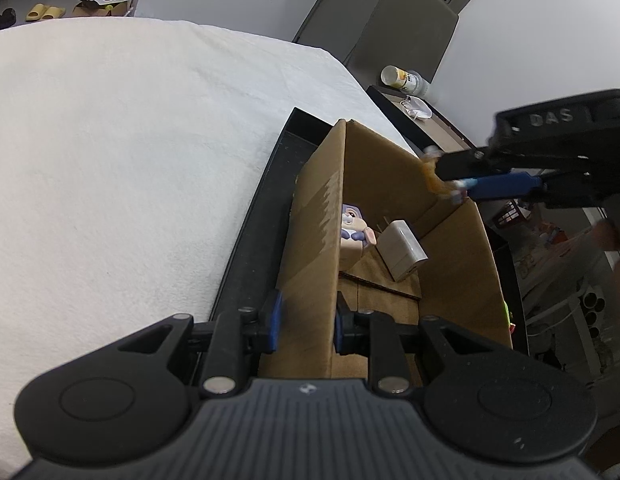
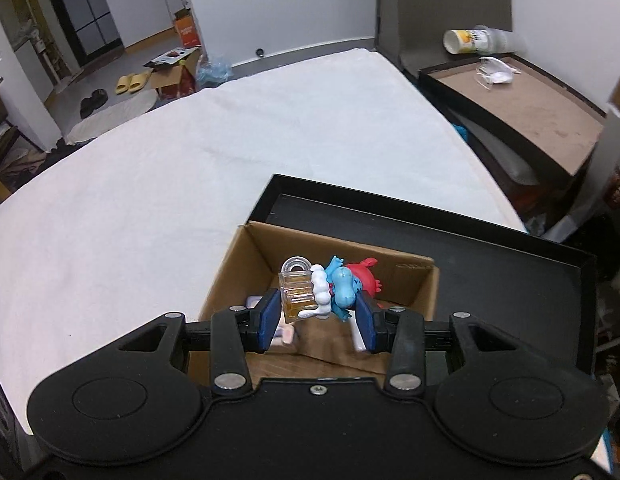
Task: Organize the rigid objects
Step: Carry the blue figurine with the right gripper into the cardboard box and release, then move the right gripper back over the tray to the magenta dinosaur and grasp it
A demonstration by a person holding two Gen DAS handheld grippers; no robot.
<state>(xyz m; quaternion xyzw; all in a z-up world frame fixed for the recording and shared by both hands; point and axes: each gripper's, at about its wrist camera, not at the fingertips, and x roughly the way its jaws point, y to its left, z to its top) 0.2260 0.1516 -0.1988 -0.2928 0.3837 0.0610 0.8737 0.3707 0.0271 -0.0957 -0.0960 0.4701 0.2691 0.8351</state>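
A brown cardboard box (image 1: 393,184) stands in a black tray (image 1: 250,240) on a white cloth. My left gripper (image 1: 306,326) is shut on the box's near wall. Inside lie a white charger (image 1: 403,254) and a small purple-eared figurine (image 1: 353,228). My right gripper (image 2: 317,316) is shut on a clear bottle of amber liquid (image 2: 296,290) with a white, blue and red figure (image 2: 341,284) against it, held above the box (image 2: 413,280). The right gripper also shows in the left wrist view (image 1: 449,186), over the box's far corner.
The black tray (image 2: 489,248) has bare floor right of the box. A white cloth (image 1: 130,160) covers the table to the left. A dark side table (image 2: 521,100) with a tipped cup (image 2: 469,42) stands beyond the table's right edge.
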